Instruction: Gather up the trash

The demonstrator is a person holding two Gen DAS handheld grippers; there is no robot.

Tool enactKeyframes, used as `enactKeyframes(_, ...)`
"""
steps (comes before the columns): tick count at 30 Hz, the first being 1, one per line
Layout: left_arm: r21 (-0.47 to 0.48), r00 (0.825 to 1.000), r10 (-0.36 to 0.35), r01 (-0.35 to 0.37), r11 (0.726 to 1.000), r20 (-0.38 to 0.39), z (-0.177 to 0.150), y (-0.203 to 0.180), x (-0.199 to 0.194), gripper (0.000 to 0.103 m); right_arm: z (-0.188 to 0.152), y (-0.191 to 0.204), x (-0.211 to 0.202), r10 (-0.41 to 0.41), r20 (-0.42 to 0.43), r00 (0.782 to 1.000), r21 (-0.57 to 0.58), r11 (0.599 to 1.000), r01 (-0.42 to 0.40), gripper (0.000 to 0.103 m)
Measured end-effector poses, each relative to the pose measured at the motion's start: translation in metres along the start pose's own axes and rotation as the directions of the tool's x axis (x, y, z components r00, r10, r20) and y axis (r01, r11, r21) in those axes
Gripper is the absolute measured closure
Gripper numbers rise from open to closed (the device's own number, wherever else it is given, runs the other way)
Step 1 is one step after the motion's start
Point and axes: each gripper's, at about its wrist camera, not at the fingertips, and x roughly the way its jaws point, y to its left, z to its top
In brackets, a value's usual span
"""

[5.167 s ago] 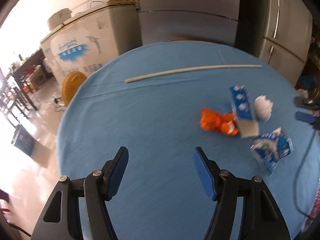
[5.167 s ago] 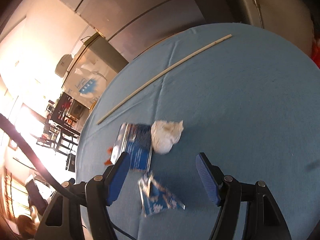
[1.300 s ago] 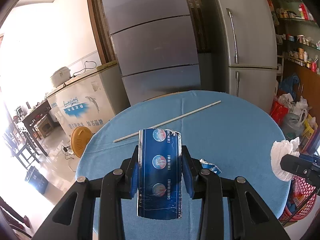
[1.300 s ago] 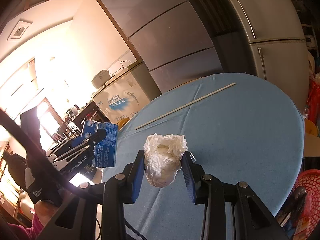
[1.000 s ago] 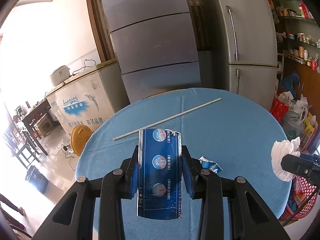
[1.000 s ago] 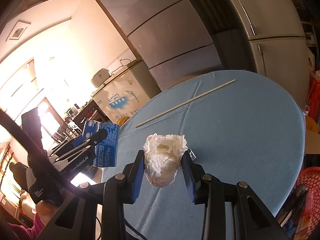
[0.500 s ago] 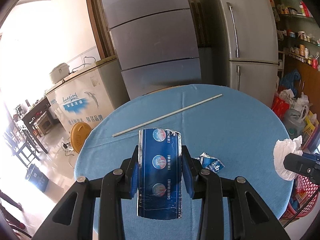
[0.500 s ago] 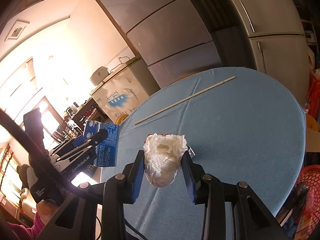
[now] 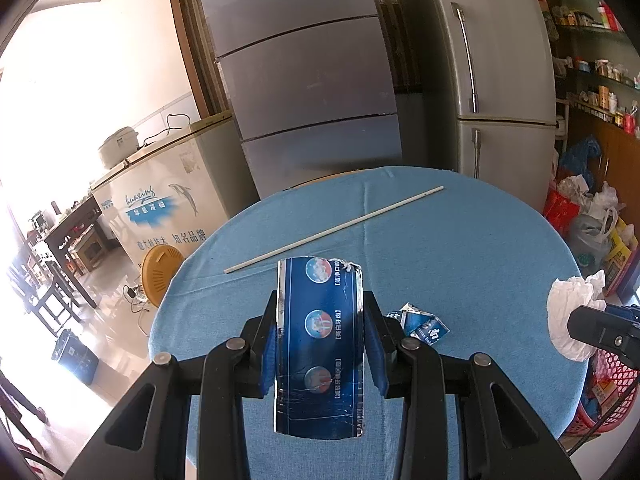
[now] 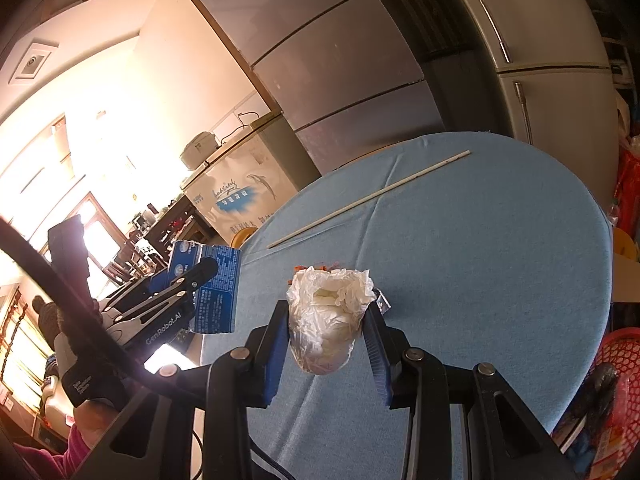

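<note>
My left gripper (image 9: 320,344) is shut on a dark blue carton (image 9: 320,344), held upright above the round table with the blue cloth (image 9: 460,240). From the right wrist view the same blue carton (image 10: 218,292) shows at the left. My right gripper (image 10: 326,340) is shut on a crumpled white wad (image 10: 326,320); the white wad (image 9: 570,316) also appears at the right edge of the left wrist view. A torn blue wrapper (image 9: 422,324) lies on the cloth just right of the carton. A bit of orange scrap (image 10: 316,267) peeks from behind the wad.
A long thin white stick (image 9: 332,230) lies across the far part of the table. A red mesh basket (image 10: 618,364) stands on the floor at the right. Grey refrigerators (image 9: 492,80) and a white chest freezer (image 9: 160,196) stand behind. A person's hand (image 10: 88,420) holds the left gripper.
Both grippers keep their hold and stay almost still. Five seconds ago both were open over the table, with the carton and the wad lying on the cloth.
</note>
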Motion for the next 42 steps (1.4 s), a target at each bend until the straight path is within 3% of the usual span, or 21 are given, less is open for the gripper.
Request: enactKeyframes(42, 0.029, 1.000, 0.003, -0.004, 1.000, 0.004, 0.001, -0.017, -0.007, 0.064, -0.008, -0.014, -0.010, 0.007, 0.020, 1.000, 0.010, 1.000, -0.007, 0.064)
